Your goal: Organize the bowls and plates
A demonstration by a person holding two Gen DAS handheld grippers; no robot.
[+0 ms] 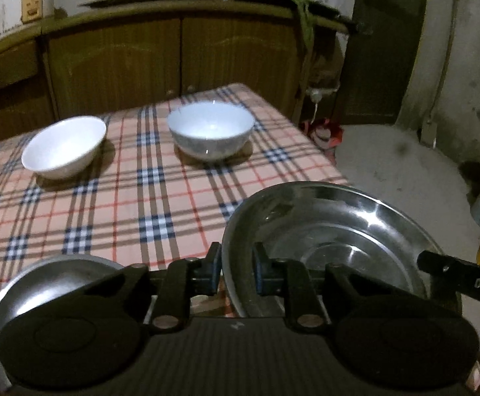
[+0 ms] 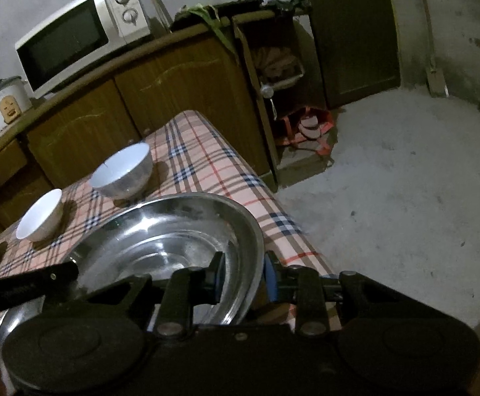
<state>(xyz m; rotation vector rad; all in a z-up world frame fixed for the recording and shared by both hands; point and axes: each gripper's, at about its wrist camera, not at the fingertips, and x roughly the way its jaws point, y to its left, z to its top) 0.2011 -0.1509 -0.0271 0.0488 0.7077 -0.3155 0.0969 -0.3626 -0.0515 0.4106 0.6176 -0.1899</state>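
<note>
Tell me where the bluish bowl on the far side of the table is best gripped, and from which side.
Grip the bluish bowl by its thin rim, coming from above on the near side, one finger inside and one outside. It stands upright and open, and its round wall looks too wide to span.

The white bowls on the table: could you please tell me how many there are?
2. One white bowl stands at the far left of the checked table; the other bowl stands to its right, nearer the table's far edge. Others may lie out of view.
</note>
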